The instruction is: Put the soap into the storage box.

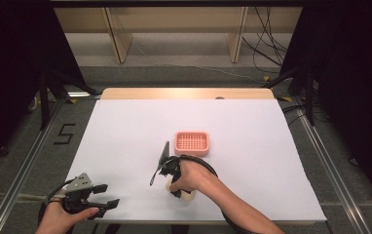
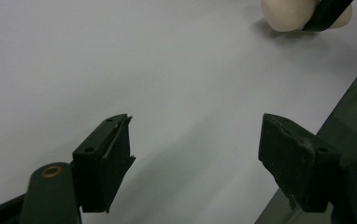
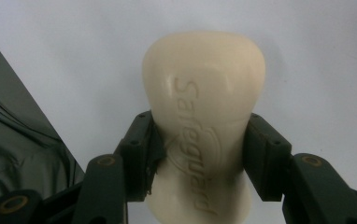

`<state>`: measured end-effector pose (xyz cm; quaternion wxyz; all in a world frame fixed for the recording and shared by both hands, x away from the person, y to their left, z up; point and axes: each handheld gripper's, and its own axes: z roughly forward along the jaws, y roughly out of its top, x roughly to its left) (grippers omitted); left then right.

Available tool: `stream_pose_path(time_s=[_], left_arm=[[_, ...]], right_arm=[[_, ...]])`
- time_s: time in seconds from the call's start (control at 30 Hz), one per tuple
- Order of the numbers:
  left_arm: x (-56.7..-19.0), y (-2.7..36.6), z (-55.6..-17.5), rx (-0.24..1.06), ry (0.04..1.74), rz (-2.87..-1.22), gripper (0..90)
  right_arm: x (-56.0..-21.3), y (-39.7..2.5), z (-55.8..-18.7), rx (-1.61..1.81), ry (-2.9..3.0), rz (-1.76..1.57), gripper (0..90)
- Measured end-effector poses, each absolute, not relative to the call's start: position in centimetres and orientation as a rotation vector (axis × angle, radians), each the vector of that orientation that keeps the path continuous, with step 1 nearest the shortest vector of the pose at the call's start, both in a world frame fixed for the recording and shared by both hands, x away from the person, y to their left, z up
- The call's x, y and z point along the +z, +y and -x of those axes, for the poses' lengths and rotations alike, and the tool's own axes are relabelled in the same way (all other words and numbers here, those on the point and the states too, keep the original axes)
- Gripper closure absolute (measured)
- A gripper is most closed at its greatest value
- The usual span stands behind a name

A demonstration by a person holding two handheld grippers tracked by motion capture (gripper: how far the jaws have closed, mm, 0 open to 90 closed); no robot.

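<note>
Near the table's front edge, right tongs (image 3: 200,154) clamped on soap bar (image 3: 203,116); left tongs (image 2: 195,154) apart; pink tray (image 1: 192,143) empty.

I've got the table (image 1: 125,126) under its white sheet — pink soap dish (image 1: 192,143) lies mid-table, cream soap bar (image 1: 188,196) near the front edge

— What's around the table (image 1: 125,122)?
— Grey floor (image 1: 23,146) with a black "5" (image 1: 65,133) marked at left, metal rails (image 1: 327,161) either side.
— And beyond?
— Wooden legs (image 1: 118,39), loose cables (image 1: 267,44) far right, black curtains (image 1: 9,58) flanking.
</note>
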<state>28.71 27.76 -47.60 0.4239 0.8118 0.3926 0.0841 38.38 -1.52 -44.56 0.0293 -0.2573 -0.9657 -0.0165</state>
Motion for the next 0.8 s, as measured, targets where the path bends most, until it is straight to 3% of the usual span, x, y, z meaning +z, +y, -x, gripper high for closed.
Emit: stream_pose_path(time_s=[0.8], left_arm=[[-47.61,27.79,-28.67,0.209,0.984,-2.034,24.8]], right_arm=[[-44.11,-2.42,-38.97,-0.065,-2.982,0.811,50.5]])
